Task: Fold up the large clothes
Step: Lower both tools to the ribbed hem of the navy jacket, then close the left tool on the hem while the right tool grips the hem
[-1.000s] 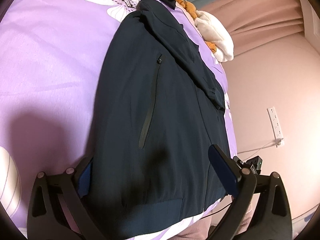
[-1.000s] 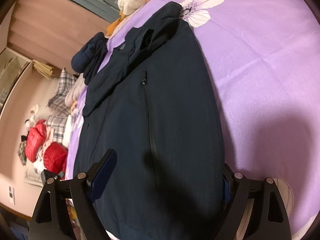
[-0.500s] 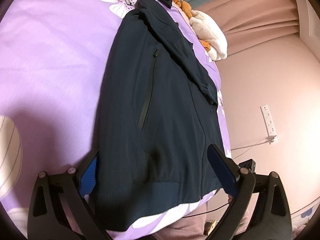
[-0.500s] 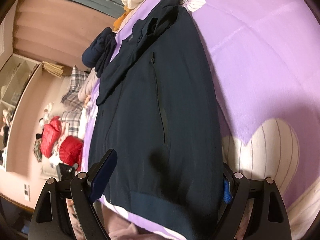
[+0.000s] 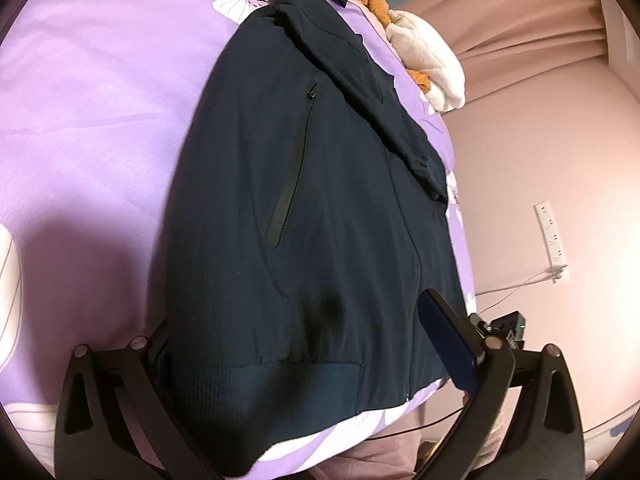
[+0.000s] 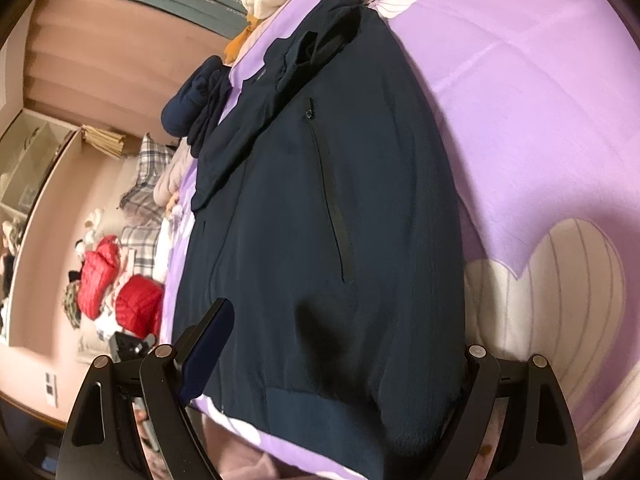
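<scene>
Setting: pink-walled bedroom; a bed [image 5: 100, 92] under a purple flowered cover is carrying the work, with a cream stuffed toy [image 5: 430, 64] lying at its far edge.

Item: dark navy jacket [image 5: 304, 216], lying front up along the bed's side edge, ribbed hem [image 5: 288, 384] nearest the cameras at the near edge, collar toward the far edge. One sleeve [image 5: 372, 92] is lying folded slantwise across the chest; a zipped pocket [image 5: 294, 168] is showing. Cloth is lying smooth, apparently zipped closed.

Change: over the last second both views have been drawing back a little from the hem, so more of the near edge is showing. This is suggesting the hands are lining up for a hem grasp.

Tools: left gripper [image 5: 316, 340] and right gripper [image 6: 340, 344] are both standing wide over the hem, holding nothing; contact with cloth is hard to judge.
</scene>
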Available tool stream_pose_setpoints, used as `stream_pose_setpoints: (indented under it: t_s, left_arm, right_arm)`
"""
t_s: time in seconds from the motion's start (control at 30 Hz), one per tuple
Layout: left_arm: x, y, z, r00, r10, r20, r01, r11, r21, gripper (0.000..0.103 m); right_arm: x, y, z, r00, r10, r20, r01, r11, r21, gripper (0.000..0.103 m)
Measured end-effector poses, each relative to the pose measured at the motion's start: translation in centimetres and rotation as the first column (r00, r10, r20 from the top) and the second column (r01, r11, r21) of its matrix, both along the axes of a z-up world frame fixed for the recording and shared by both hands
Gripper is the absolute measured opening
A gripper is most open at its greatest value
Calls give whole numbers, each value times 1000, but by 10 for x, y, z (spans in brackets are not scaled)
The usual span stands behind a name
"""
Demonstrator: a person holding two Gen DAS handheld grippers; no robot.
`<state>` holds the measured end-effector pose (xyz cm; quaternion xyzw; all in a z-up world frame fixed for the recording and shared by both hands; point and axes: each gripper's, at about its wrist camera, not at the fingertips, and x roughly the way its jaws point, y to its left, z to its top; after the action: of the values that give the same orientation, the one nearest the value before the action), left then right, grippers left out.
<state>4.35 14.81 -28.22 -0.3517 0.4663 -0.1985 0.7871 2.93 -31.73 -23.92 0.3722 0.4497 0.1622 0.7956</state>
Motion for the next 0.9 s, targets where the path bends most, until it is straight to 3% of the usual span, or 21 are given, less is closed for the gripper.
stream_pose_setpoints:
  t_s: [0.2, 0.33, 0.4, 0.57, 0.7, 0.77, 0.9]
  left_arm:
    - [5, -3, -2, 999, 24, -24, -23, 998, 62, 94]
    - [3, -5, -2, 999, 29, -18, -26, 993, 115, 88]
    - [3, -5, -1, 999, 33, -23, -29, 988, 150, 77]
    - [1, -8, 1, 998, 45, -34, -35, 967, 252, 54]
    - [0, -7, 0, 995, 83, -47, -64, 946, 319, 32]
    - [0, -9, 1, 994, 95, -44, -74, 936, 345, 31]
    - [-3, -14, 6, 993, 111, -28, -91, 914, 396, 19]
  right_arm:
    - [-1, 1, 1, 1000, -12, 22, 13, 999, -40, 88]
    - [-1, 2, 0, 999, -22, 24, 23, 997, -79, 81]
    - [-1, 0, 1, 999, -31, 16, 33, 995, -93, 75]
    - [-3, -1, 2, 998, -58, -11, 56, 986, -160, 47]
    - [-5, -3, 0, 996, -89, -18, 84, 981, -176, 37]
    - [-7, -2, 1, 995, -100, -17, 95, 977, -193, 30]
    - [-10, 2, 4, 993, -117, -9, 112, 970, -215, 22]
